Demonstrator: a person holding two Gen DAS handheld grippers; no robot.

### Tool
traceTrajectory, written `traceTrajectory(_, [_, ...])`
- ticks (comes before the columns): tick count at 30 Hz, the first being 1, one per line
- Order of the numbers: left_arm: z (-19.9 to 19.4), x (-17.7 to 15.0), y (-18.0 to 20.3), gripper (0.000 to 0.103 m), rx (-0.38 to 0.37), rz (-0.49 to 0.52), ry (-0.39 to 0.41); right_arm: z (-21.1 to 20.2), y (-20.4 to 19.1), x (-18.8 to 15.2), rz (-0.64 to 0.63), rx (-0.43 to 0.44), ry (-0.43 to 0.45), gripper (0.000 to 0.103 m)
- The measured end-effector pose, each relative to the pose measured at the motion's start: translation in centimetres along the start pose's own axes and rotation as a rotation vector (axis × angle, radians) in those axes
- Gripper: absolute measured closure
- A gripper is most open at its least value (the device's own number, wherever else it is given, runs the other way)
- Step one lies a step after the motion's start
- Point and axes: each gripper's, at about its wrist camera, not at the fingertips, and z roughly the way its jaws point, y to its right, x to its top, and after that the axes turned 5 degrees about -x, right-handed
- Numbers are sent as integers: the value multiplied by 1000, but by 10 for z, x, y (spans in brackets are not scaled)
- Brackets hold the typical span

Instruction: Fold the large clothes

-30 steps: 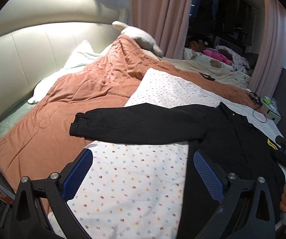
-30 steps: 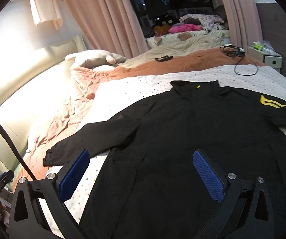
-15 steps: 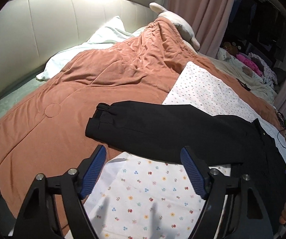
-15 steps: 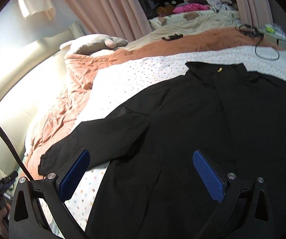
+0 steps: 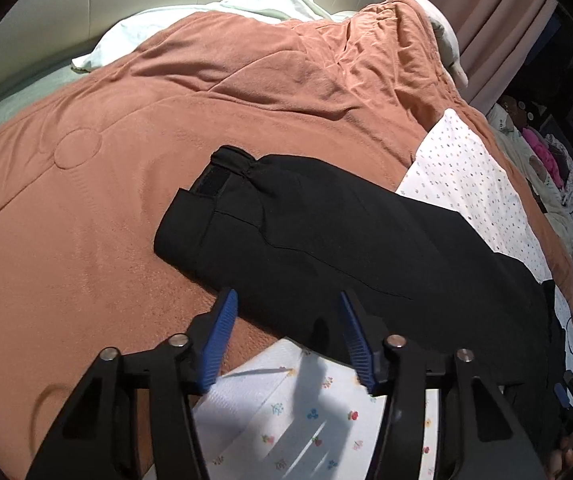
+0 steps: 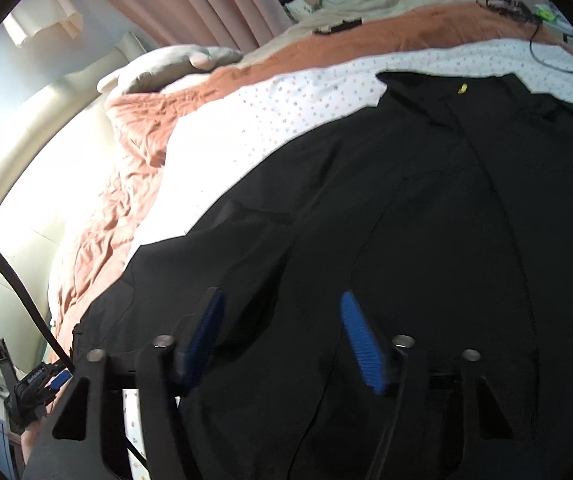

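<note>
A black jacket (image 6: 426, 220) lies spread flat on the bed, with its collar (image 6: 462, 88) at the far side. Its left sleeve (image 5: 326, 232) stretches out over the orange quilt and ends in a cuff (image 5: 214, 184). My left gripper (image 5: 286, 312) hangs low at the sleeve's near edge. Its jaws are closing, the black cloth lies between the blue pads, and they do not press on it. My right gripper (image 6: 280, 312) hovers just over the jacket where the sleeve meets the body. Its jaws are closing too, with only flat cloth beneath them.
The orange quilt (image 5: 106, 168) covers the left of the bed and a white dotted sheet (image 5: 466, 184) lies under the jacket. Behind stand a pillow (image 5: 206, 12), a plush toy (image 6: 174, 68) and curtains (image 6: 206, 0). A black cable (image 6: 554, 52) lies past the collar.
Both grippers have come down and closer to the jacket, and their jaws have narrowed. The left one has swung toward the sleeve's cuff end.
</note>
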Motion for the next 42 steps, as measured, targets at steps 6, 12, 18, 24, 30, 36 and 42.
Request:
traceTrajectory(6, [27,6,-7,59,-2,-31,-22,32,4,9,68,9,-37,62])
traceTrajectory(12, [22,1,-14,64,-24,-105,-59,48,7,22,129,37,-5,64])
traceTrajectory(18, [31,10,-20,57,-86,-177,-75,80,8,19,176,97,-53,64])
traceTrajectory(24, [34,18,-12,89,-69,-118,-49,111,15,20,185,109,-110,83])
traceTrajectory(30, [0,34,13,95,-110,-49,26,109,23,27,203,140,-135,87])
traceTrajectory(36, [-54,57,67,96,-175,40,106,65,40,37,233,148,-74,85])
traceTrajectory(42, [-108,71,137,96,-253,134,171,19,66,26,285,140,-31,44])
